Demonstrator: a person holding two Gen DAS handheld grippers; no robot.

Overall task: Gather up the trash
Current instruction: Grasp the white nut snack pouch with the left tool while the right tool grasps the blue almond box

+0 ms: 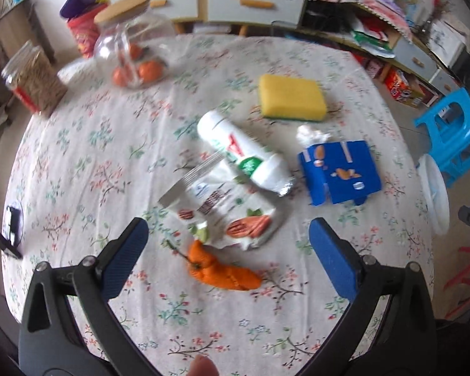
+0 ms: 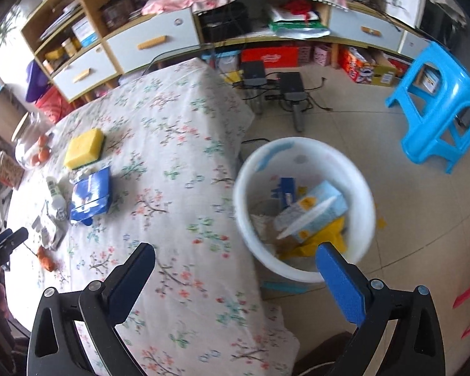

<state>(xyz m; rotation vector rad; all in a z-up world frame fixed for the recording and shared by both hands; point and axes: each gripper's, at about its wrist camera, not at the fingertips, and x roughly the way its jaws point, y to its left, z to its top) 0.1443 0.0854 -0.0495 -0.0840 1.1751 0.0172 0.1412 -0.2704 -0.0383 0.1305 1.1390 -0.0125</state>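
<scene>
Here, both grippers hang spread and empty, one above the table's litter, one beside the bin.

The left gripper (image 1: 228, 247) points down over a nut wrapper (image 1: 222, 213) on the floral table (image 1: 78, 163), with an orange peel (image 1: 222, 272) just below the wrapper, a white tube (image 1: 244, 150) touching its top and a blue carton (image 1: 338, 172) to the right. The right gripper (image 2: 235, 277) has its jaws wide, nothing between them, over the table edge next to a white bin (image 2: 304, 206) on the floor, which holds a box and yellow scraps.
</scene>
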